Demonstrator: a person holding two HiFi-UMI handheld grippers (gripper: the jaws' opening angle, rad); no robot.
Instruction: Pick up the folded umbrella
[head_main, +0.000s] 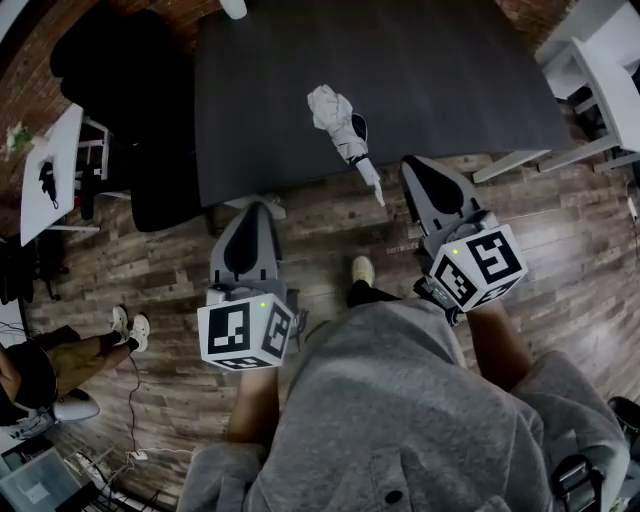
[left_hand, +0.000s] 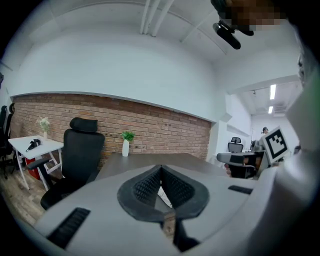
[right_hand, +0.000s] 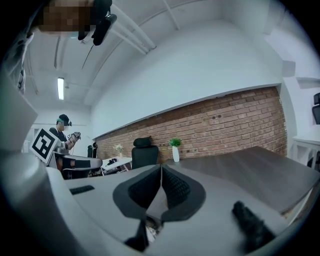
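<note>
Since my grey left gripper (head_main: 250, 215) and right gripper (head_main: 418, 172) are closed on nothing, I'm only near the white folded cloth umbrella (head_main: 338, 122), so the right one, maybe, must open next.

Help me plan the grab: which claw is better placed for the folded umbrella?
Right, probably. The right claw sits just beside the handle end of the folded umbrella at the table edge; the left claw is farther off. Both are shut.

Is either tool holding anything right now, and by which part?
Nothing is held. The left tool and right tool are both shut and empty; the folded umbrella lies untouched on the table.
</note>
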